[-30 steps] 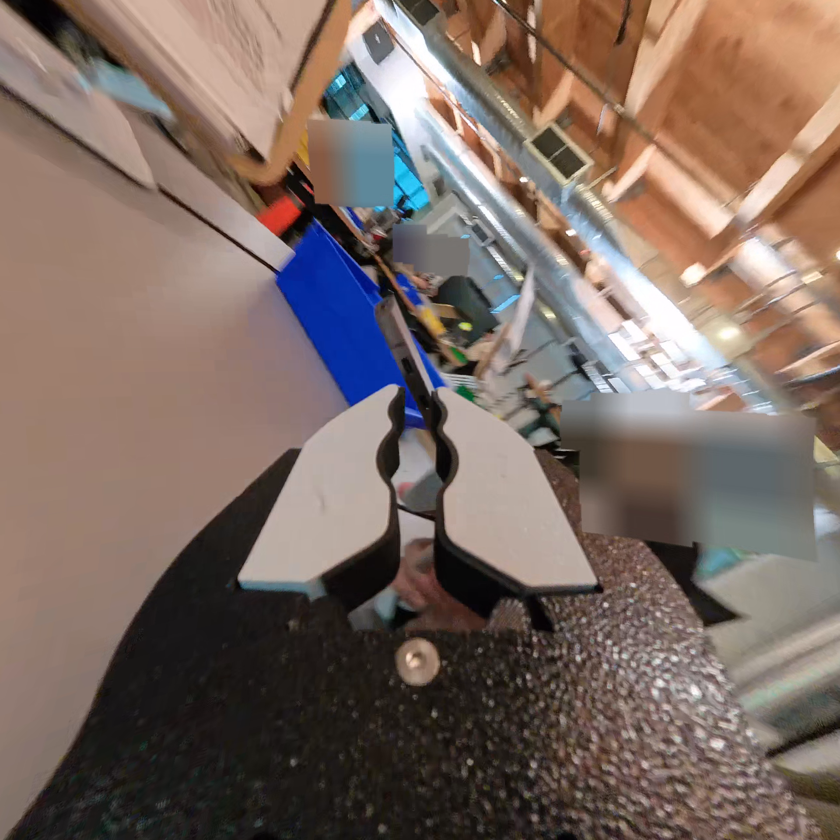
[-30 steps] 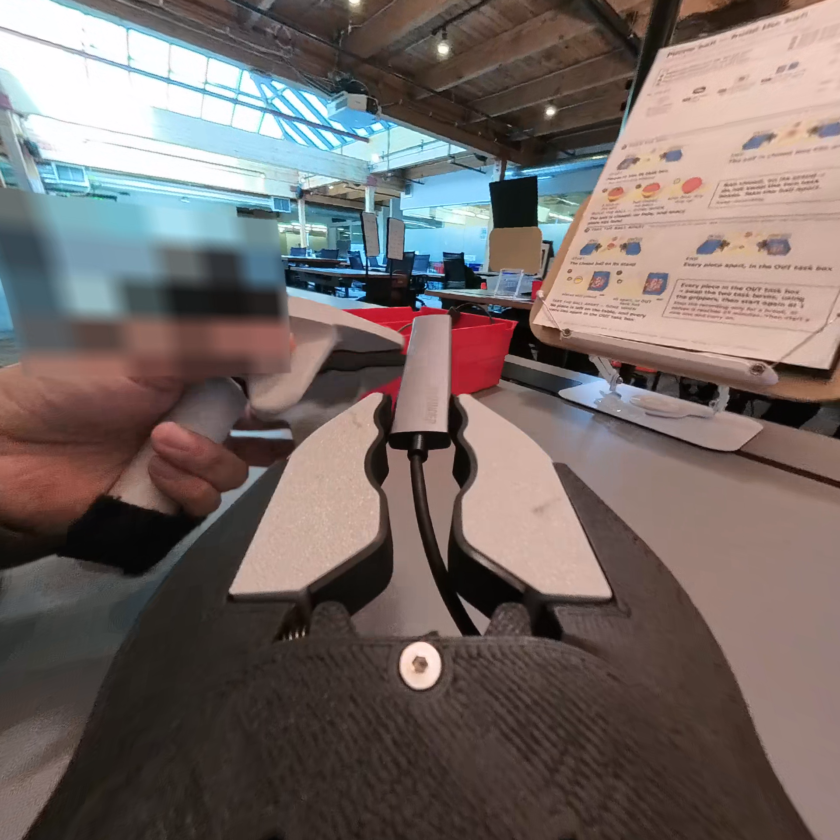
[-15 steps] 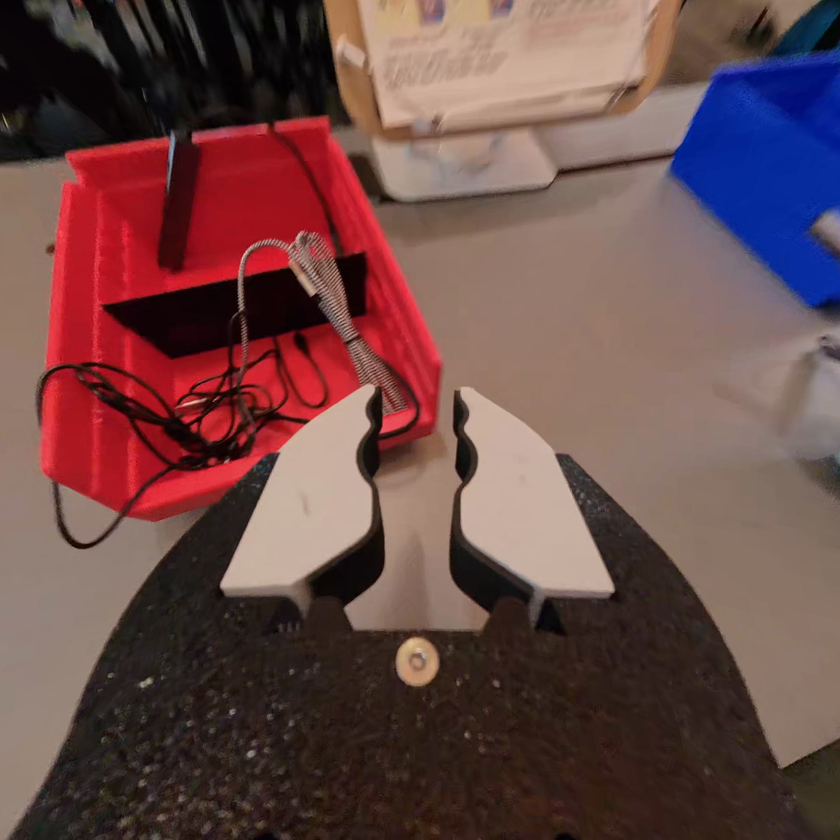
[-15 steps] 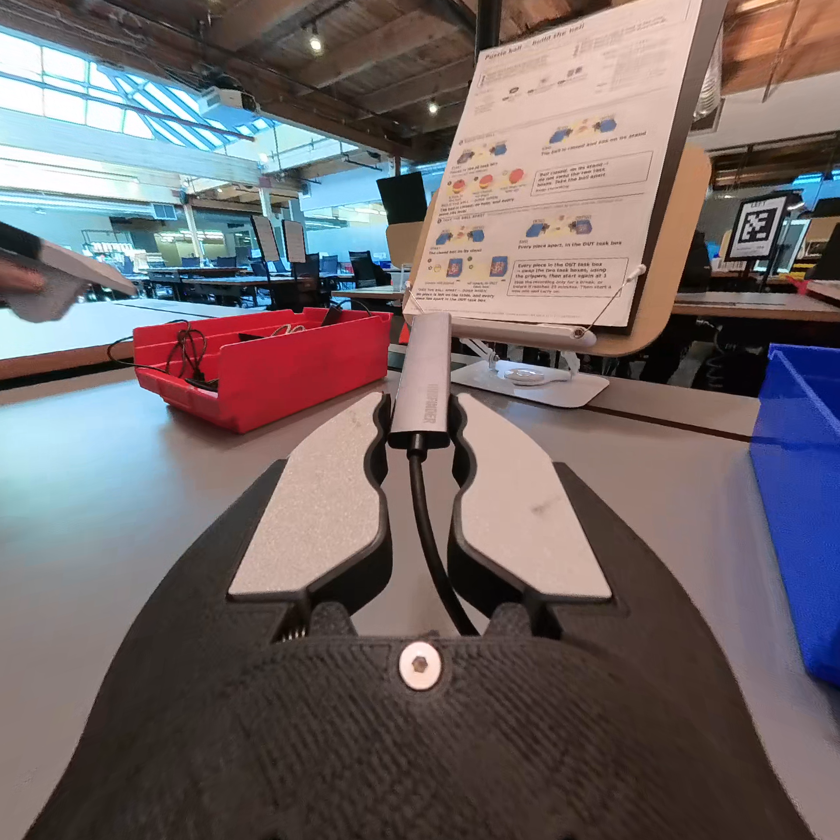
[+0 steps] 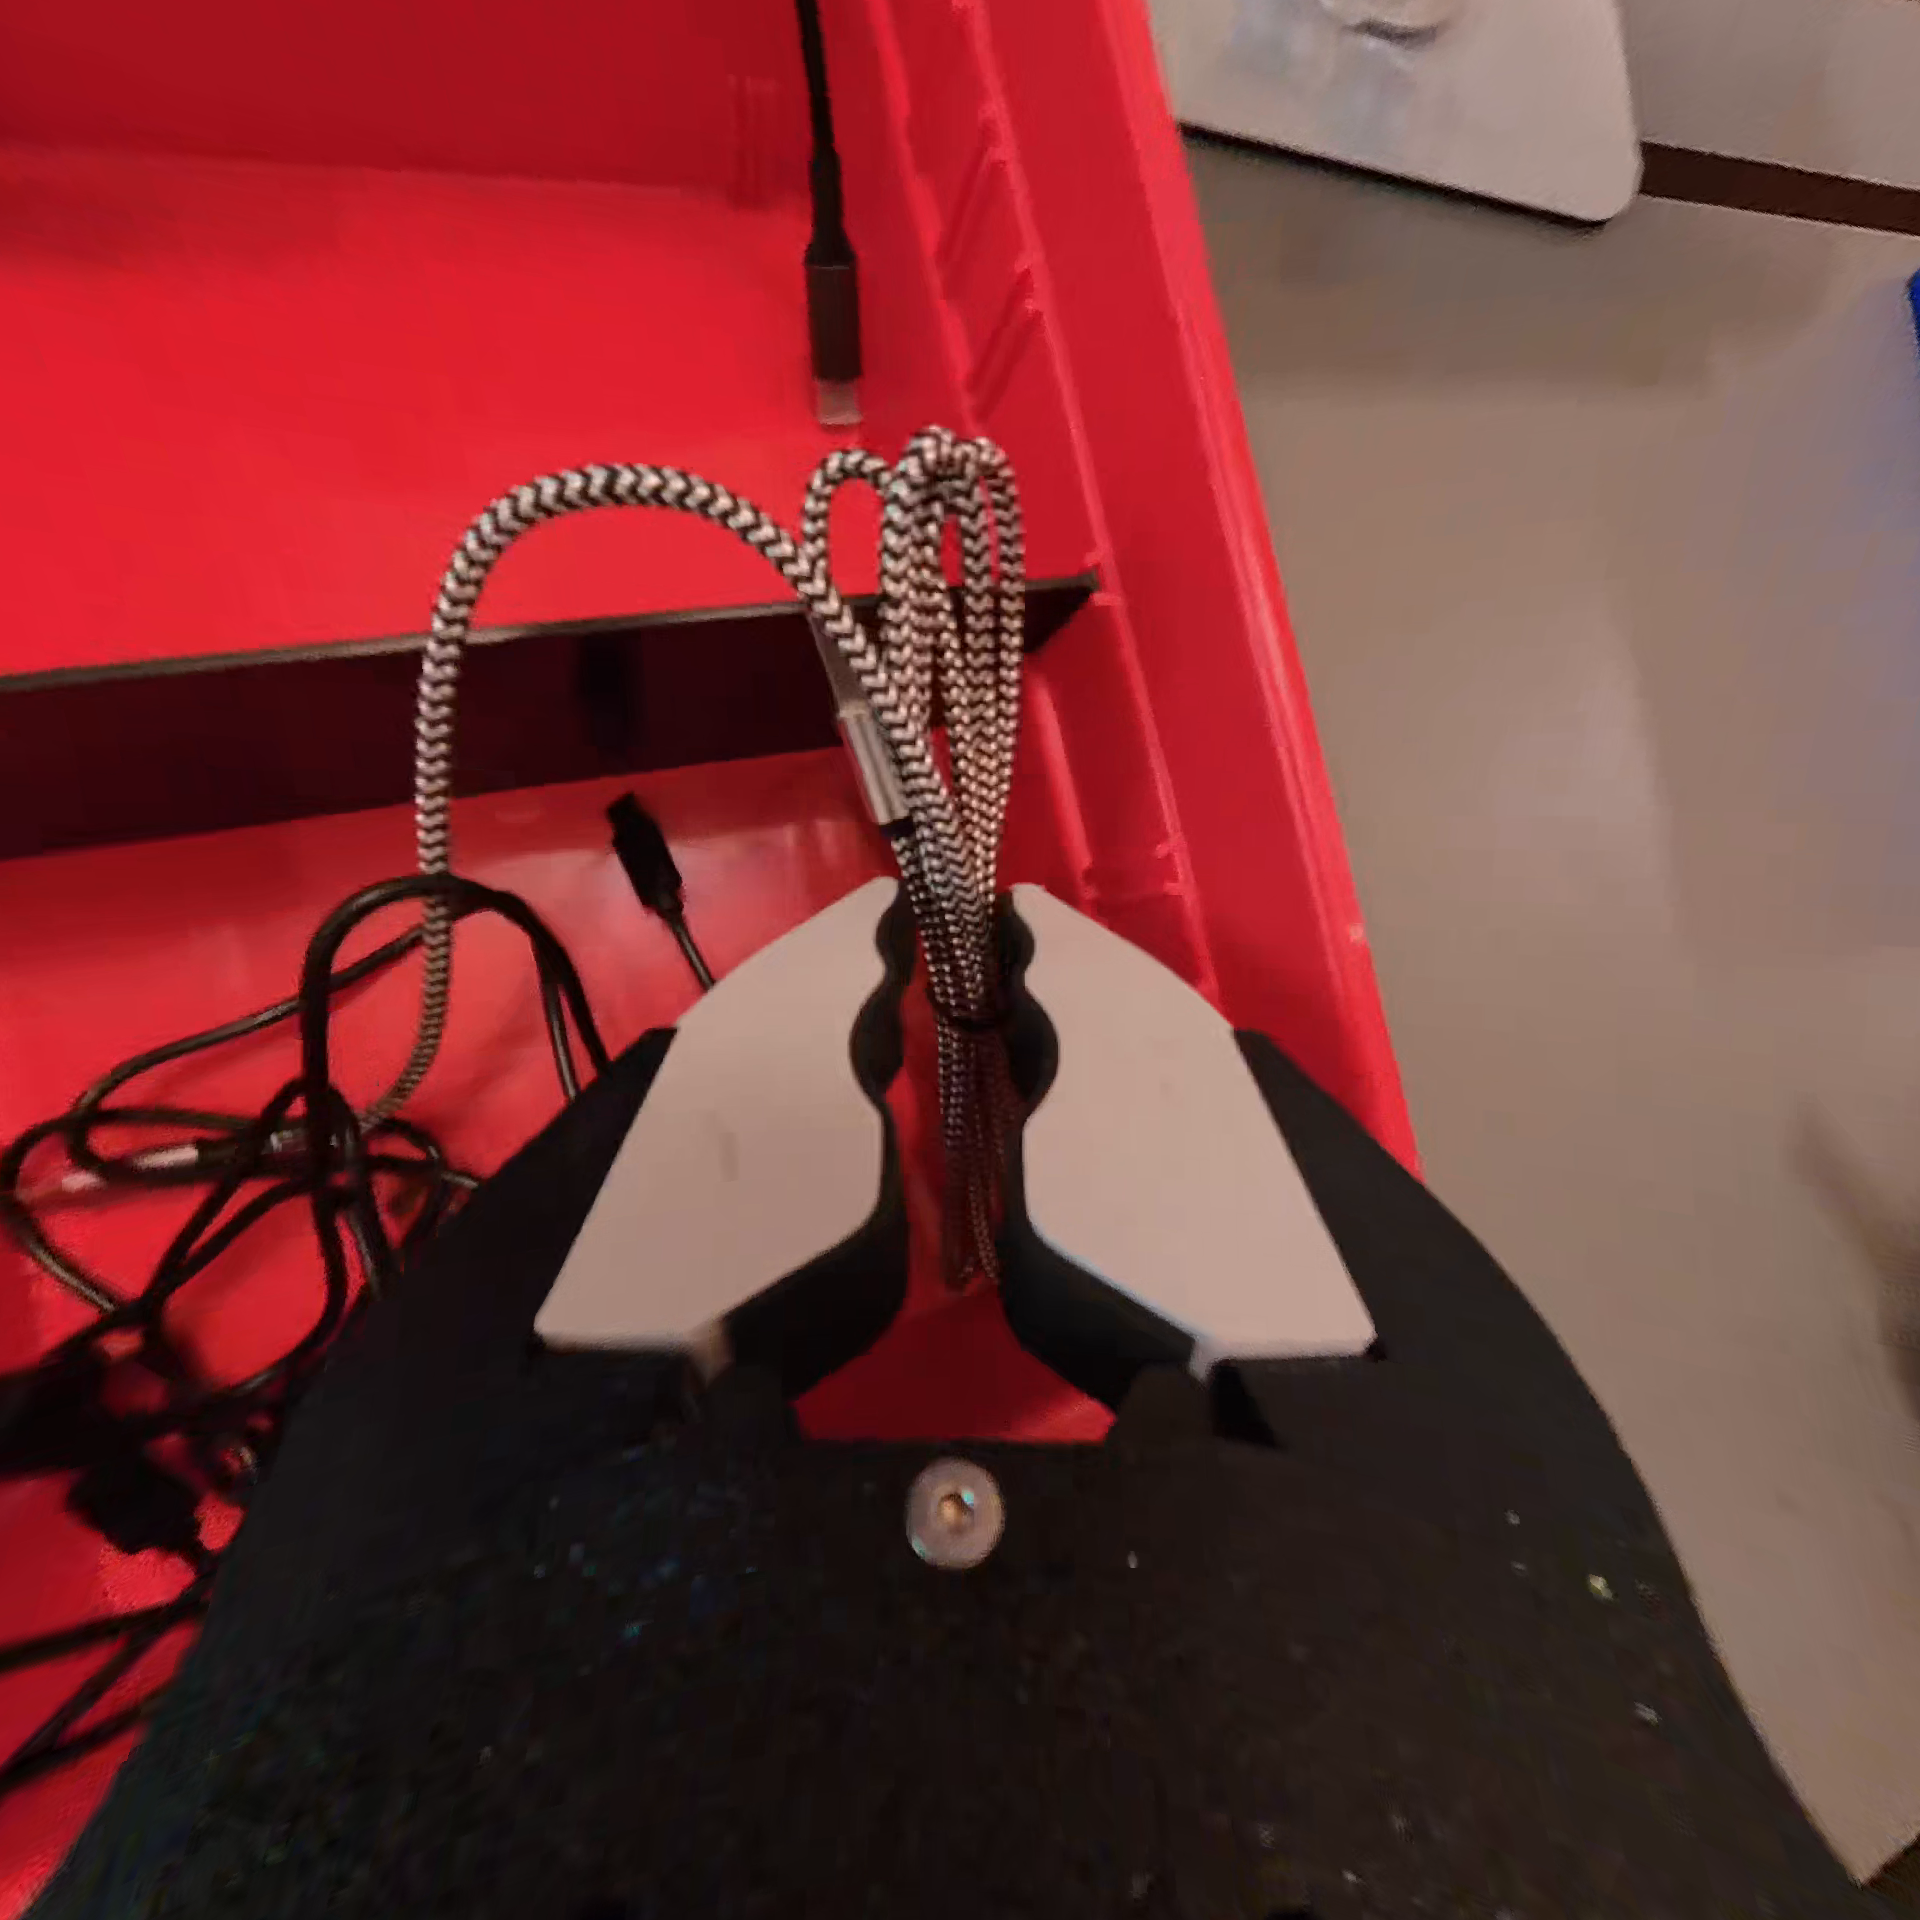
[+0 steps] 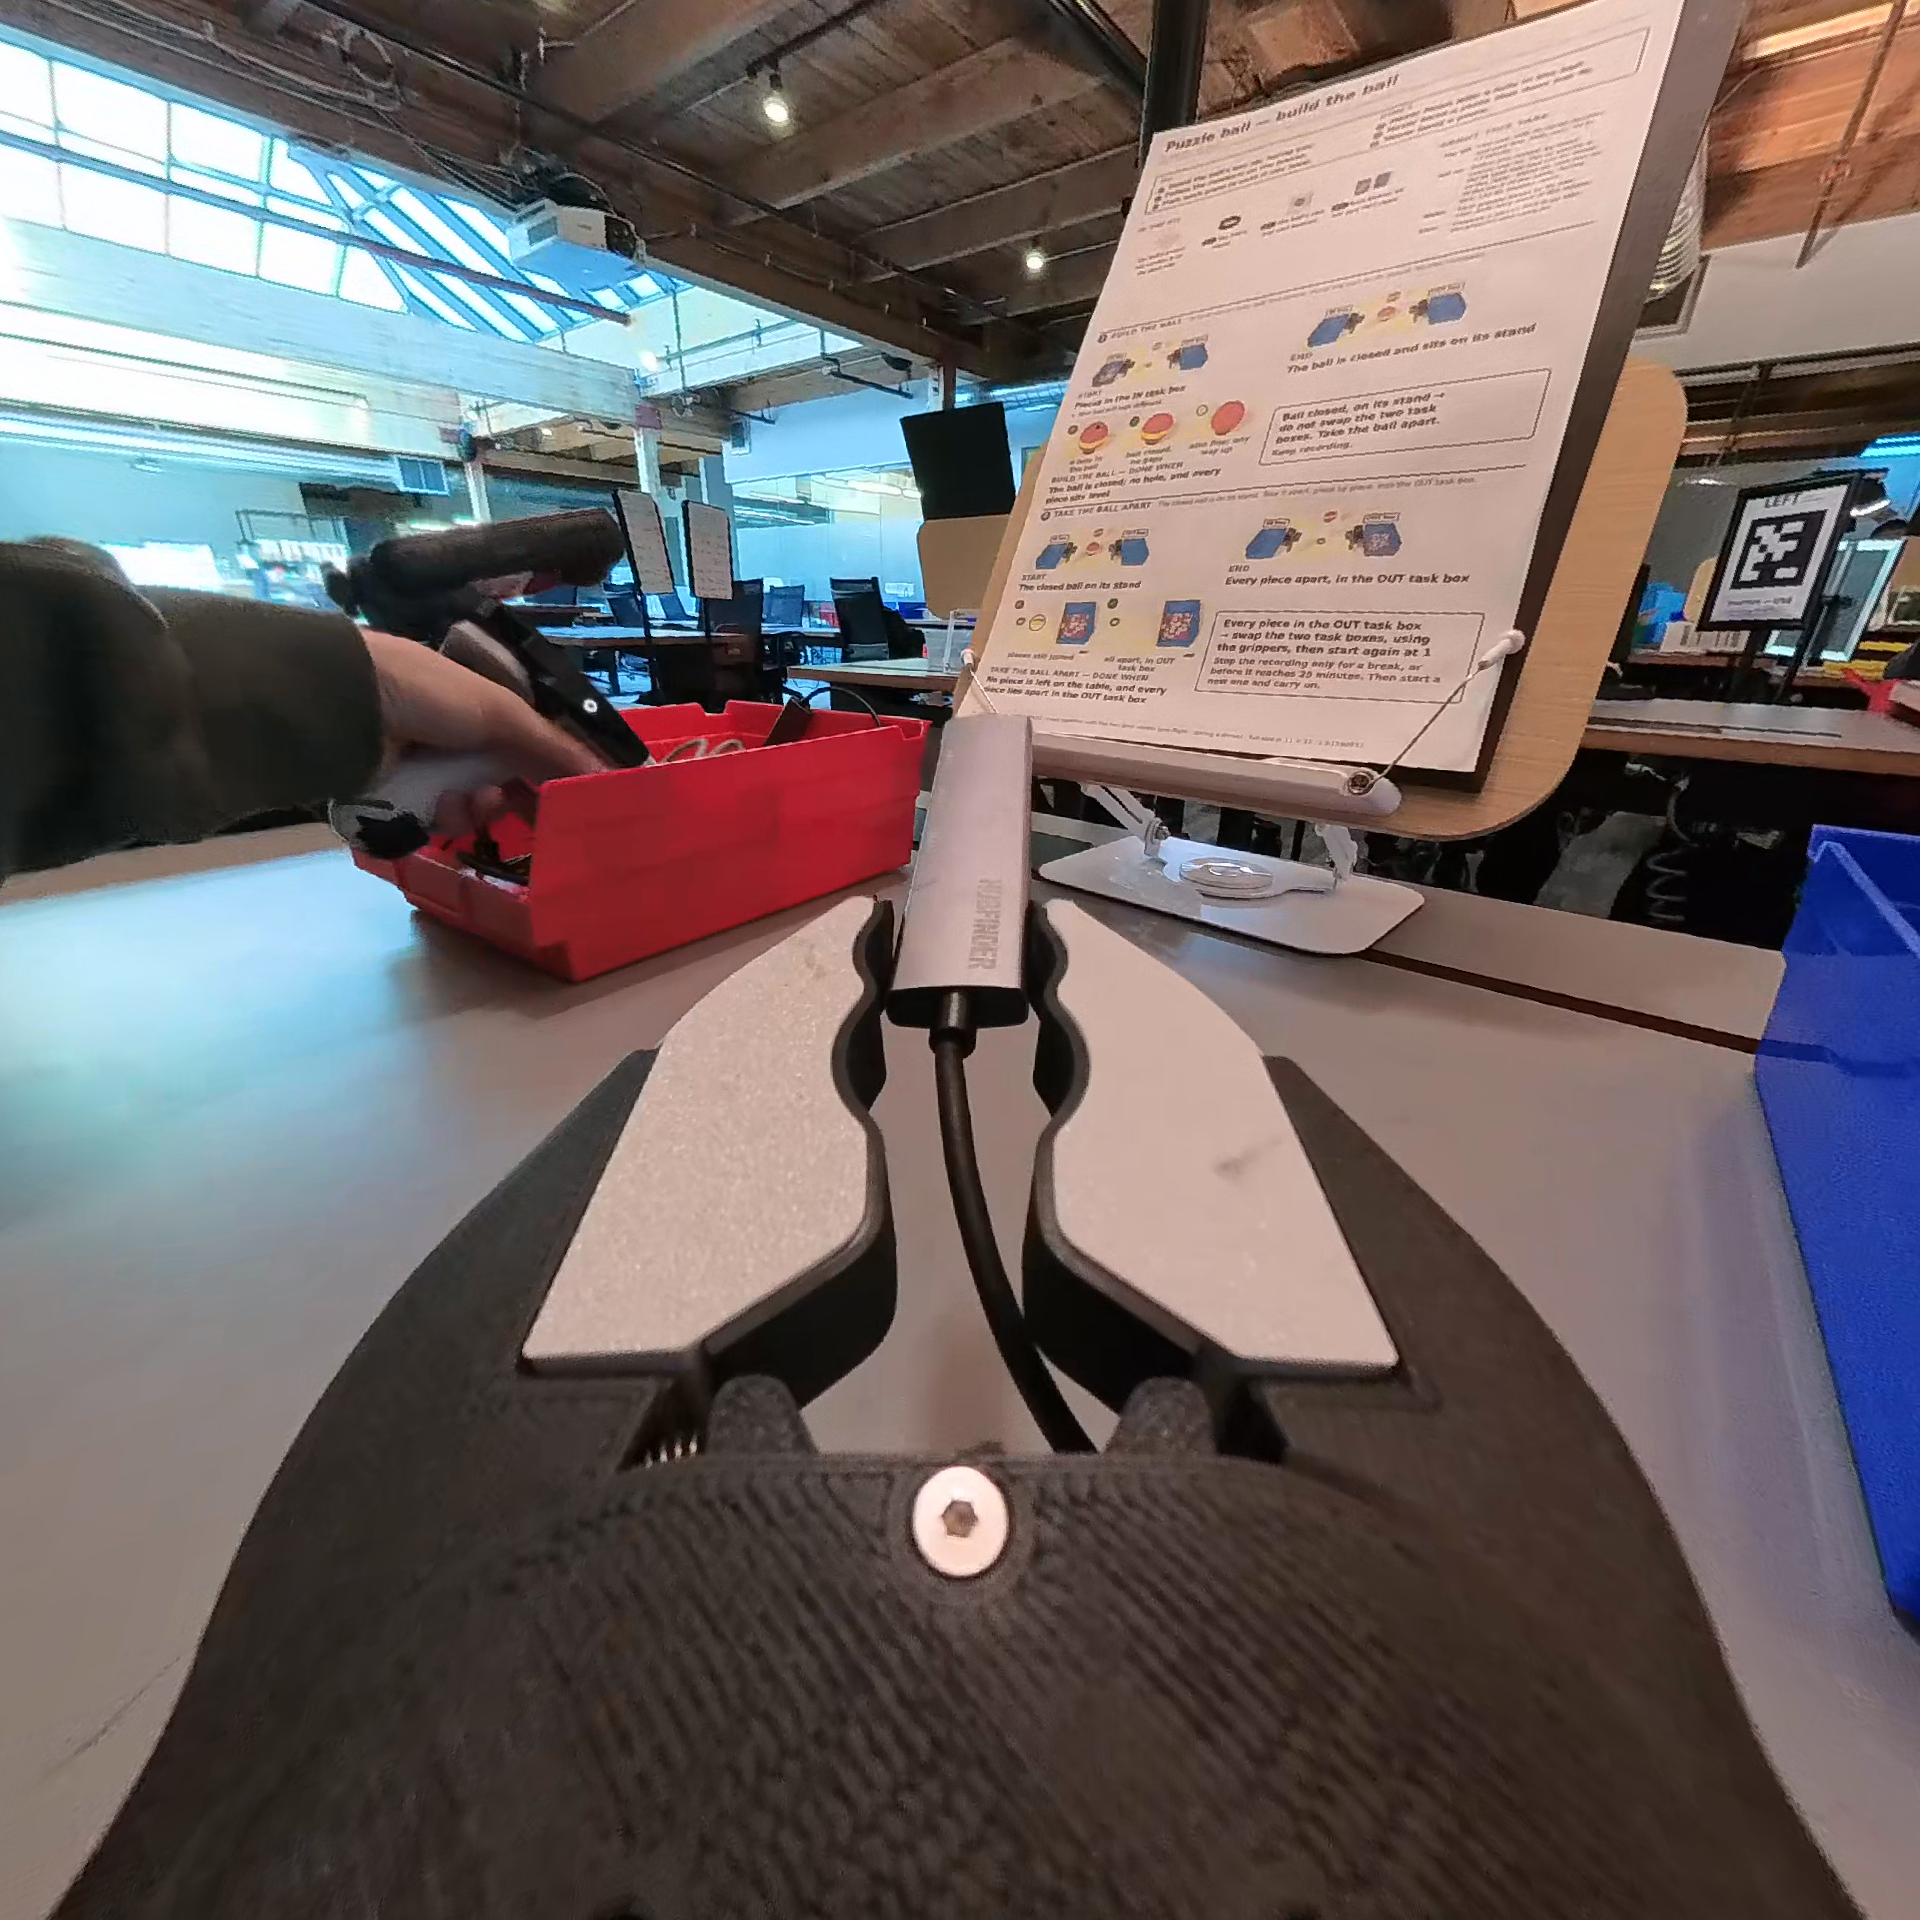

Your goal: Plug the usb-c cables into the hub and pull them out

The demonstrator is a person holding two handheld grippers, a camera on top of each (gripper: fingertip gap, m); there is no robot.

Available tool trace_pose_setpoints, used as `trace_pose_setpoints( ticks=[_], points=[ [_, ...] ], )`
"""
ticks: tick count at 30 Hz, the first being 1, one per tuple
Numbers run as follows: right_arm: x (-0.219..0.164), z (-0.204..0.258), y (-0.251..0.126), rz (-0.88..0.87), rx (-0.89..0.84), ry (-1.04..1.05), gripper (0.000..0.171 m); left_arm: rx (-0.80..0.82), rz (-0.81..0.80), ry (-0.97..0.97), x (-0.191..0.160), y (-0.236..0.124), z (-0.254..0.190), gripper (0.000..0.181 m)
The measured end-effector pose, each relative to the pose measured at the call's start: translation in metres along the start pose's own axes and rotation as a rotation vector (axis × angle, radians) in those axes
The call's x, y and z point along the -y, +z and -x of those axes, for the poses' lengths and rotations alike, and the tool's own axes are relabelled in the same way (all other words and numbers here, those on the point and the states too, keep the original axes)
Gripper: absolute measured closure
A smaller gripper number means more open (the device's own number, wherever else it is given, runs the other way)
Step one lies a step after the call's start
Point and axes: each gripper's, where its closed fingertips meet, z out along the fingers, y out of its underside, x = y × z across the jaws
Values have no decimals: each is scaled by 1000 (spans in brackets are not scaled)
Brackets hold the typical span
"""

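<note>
My left gripper (image 5: 954, 902) is inside the red bin (image 5: 1143, 623), with its jaws narrowed on a folded bundle of black-and-white braided cable (image 5: 951, 665). The cable's silver plug (image 5: 871, 758) lies just beyond the fingertips. My right gripper (image 6: 961, 914) is shut on the slim grey hub (image 6: 971, 821) and holds it above the table, pointing forward. The hub's black cord (image 6: 977, 1195) runs back between the fingers. In the right wrist view a hand holds the left gripper (image 6: 582, 717) down in the red bin (image 6: 675, 831).
The bin also holds a tangle of thin black cables (image 5: 312, 1122), a dark cable with a plug (image 5: 834, 343) and a black divider (image 5: 312, 717). An instruction sheet on a stand (image 6: 1299, 468) is behind the hub. A blue bin (image 6: 1849, 1143) stands at the right. The gap from one gripper's tips to the other's is roughly 35 cm.
My left gripper let go of the hub, swung over to the red bin, dropped into it and narrowed on the braided cable. My right gripper still holds the hub and has turned a little right.
</note>
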Motion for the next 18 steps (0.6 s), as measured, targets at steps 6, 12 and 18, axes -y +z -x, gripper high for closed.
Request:
trace_pose_setpoints(
  ticks=[6,12,18],
  points=[
    [4,-9,-5,-33,-26,48,146,221,-192,296,51,-75,-6,171],
    [8,-21,-12,-69,-63,56,146,5,-263,1038,44,-157,-149,171],
    [11,-50,-25,-93,-144,101,146,-230,189,1672,-121,-117,-194,171]
  ],
)
